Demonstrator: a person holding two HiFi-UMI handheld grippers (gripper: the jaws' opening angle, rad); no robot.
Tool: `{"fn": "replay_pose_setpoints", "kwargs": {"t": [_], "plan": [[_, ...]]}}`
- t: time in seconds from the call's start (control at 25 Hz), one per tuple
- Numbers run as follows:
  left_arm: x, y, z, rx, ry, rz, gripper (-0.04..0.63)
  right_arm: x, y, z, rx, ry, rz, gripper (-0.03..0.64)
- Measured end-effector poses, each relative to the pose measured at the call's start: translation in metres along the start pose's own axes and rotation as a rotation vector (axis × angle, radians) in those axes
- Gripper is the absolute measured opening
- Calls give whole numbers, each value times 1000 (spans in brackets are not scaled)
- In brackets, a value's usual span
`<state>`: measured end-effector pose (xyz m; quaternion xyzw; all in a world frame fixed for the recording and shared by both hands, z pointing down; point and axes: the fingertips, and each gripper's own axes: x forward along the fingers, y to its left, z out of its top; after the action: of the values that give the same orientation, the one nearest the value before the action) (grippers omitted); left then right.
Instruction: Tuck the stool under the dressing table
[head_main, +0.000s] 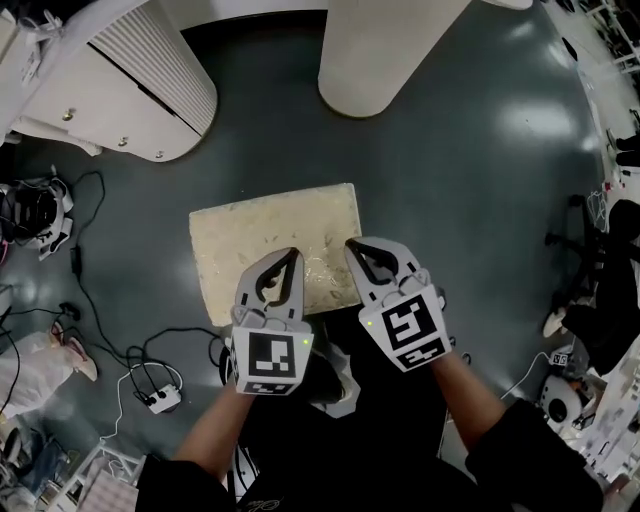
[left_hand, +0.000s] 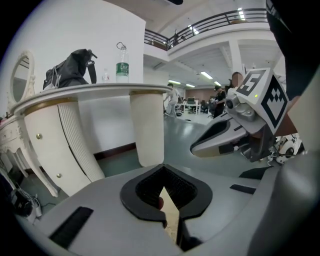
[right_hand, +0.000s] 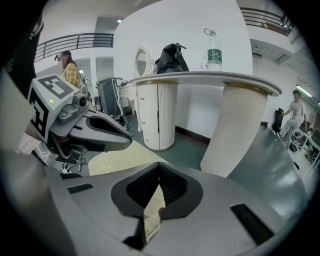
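Note:
The stool has a cream cushioned top and stands on the grey floor just short of the white dressing table. A gap opens between the table's ribbed drawer pedestal and its round pedestal. My left gripper is shut and empty above the cushion's near edge. My right gripper is also shut and empty, over the cushion's near right corner. Whether either touches the cushion cannot be told. In the left gripper view the tabletop rises ahead. The cushion shows below in the right gripper view.
A water bottle, a black bag and an oval mirror are on the table. Cables and a power strip lie on the floor at the left. A chair base stands at the right. People stand far off.

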<state>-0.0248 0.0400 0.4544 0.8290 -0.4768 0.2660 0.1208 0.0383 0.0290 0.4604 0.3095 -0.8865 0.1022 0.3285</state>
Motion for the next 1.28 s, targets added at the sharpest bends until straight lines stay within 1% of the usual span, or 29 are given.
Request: {"fn": "replay_pose_setpoints", "kwargs": {"t": [0.12, 0.28, 0.44, 0.52, 0.6, 0.68, 0.72, 0.76, 0.8, 0.88, 1.0, 1.12, 1.2, 1.28], "plan": [[9, 5, -15, 0, -15, 13, 5, 17, 5, -7, -16, -19, 3, 6], [14, 8, -30, 6, -39, -5, 5, 32, 8, -17, -17, -31, 31, 6], [17, 13, -44, 86, -81, 6, 5, 45, 9, -32, -44, -41, 45, 6], [18, 11, -58, 124, -63, -11, 5, 48, 11, -42, -58, -51, 35, 6], [20, 11, -74, 149, -25, -21, 5, 50, 10, -52, -61, -51, 23, 6], [19, 15, -85, 152, 7, -16, 9, 51, 6, -60, -22, -38, 27, 11], [17, 19, -88, 148, 20, -16, 41, 51, 4, -63, 10, -31, 35, 71], [13, 25, -90, 140, 33, -17, 72, 51, 2, -65, 43, -25, 42, 124], [8, 31, -92, 127, 48, -17, 93, 51, -1, -66, 70, -20, 45, 129], [-2, 48, -97, 103, 78, -8, 106, 50, -8, -70, 118, -3, 50, 132], [-13, 72, -111, 67, 125, 6, 133, 50, -22, -82, 201, 27, 73, 161], [-21, 91, -128, 0, 176, 10, 173, 54, -30, -94, 309, 49, 123, 196], [-26, 100, -139, -50, 209, 6, 187, 58, -30, -99, 384, 65, 171, 219], [-29, 105, -148, -128, 238, -21, 216, 62, -29, -104, 449, 84, 216, 236]]}}
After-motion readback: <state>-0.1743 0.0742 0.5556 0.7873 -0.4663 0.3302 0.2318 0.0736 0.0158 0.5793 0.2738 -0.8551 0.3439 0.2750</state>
